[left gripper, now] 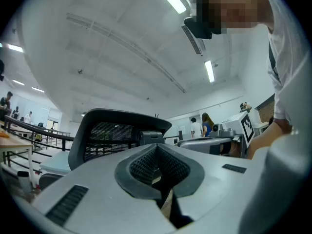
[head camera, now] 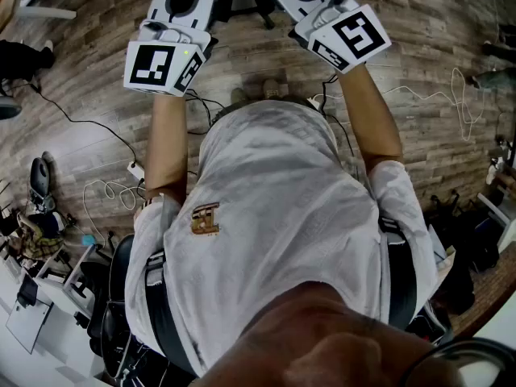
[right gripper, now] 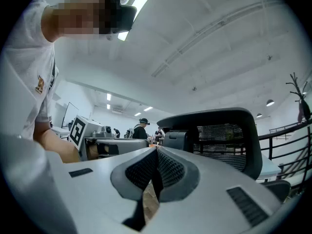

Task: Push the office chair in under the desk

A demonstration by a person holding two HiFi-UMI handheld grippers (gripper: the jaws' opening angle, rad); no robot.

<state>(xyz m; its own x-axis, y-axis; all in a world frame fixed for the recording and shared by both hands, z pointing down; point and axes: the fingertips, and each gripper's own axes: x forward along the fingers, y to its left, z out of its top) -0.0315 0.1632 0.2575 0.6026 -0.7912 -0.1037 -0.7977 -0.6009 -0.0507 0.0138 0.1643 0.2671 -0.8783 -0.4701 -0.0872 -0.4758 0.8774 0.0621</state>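
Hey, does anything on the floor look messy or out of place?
Yes. Loose wiring sprawls over the wood floor: a black cable at left, a white tangle by the power strip, a white cable at right. The chair might snag them.

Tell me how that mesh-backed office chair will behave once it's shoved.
The office chair probably rolls easily: its base stands on smooth plank floor. The mesh backrest may give slightly, and an off-centre push up there would likely swivel it.
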